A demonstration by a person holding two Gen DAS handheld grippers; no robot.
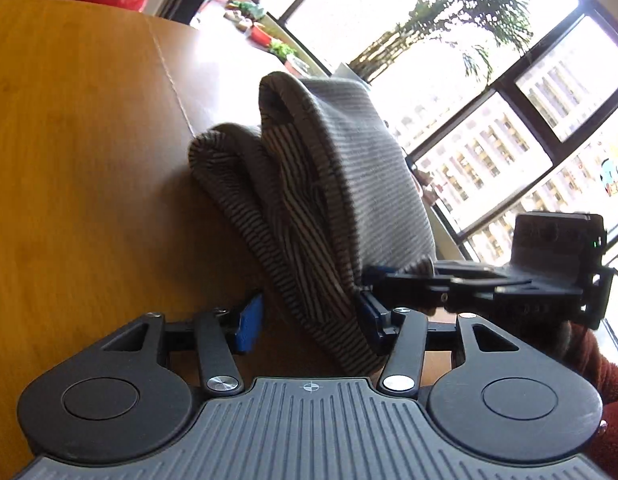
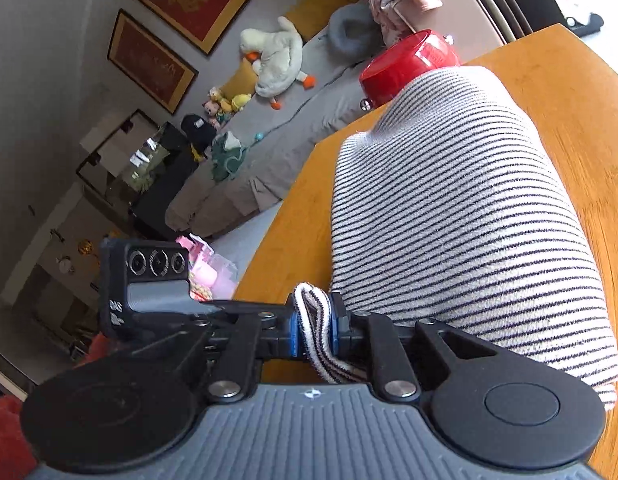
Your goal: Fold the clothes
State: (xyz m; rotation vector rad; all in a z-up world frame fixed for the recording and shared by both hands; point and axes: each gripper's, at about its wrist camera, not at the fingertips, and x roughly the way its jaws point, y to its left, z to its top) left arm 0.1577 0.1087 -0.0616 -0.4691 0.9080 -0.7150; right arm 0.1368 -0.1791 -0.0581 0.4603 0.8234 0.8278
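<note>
A grey-white garment with thin black stripes (image 1: pixel 309 200) lies bunched in thick folds on the wooden table (image 1: pixel 89 160). My left gripper (image 1: pixel 311 320) straddles its near end. The right blue pad touches the cloth, the left pad stands just clear, so it is open. My right gripper (image 1: pixel 389 276) comes in from the right, shut on a cloth edge. In the right wrist view, the right gripper (image 2: pixel 315 332) pinches a narrow striped hem between its blue pads. The bulk of the garment (image 2: pixel 449 220) rolls away to the right. The left tool's camera housing (image 2: pixel 149 280) sits close on the left.
A red pot (image 2: pixel 409 64) stands at the table's far edge (image 2: pixel 309 148). Beyond are a grey sofa with a plush duck (image 2: pixel 277 60) and framed pictures. Large windows (image 1: pixel 489 80) fill the other side. A red sleeve (image 1: pixel 605 380) shows at the right.
</note>
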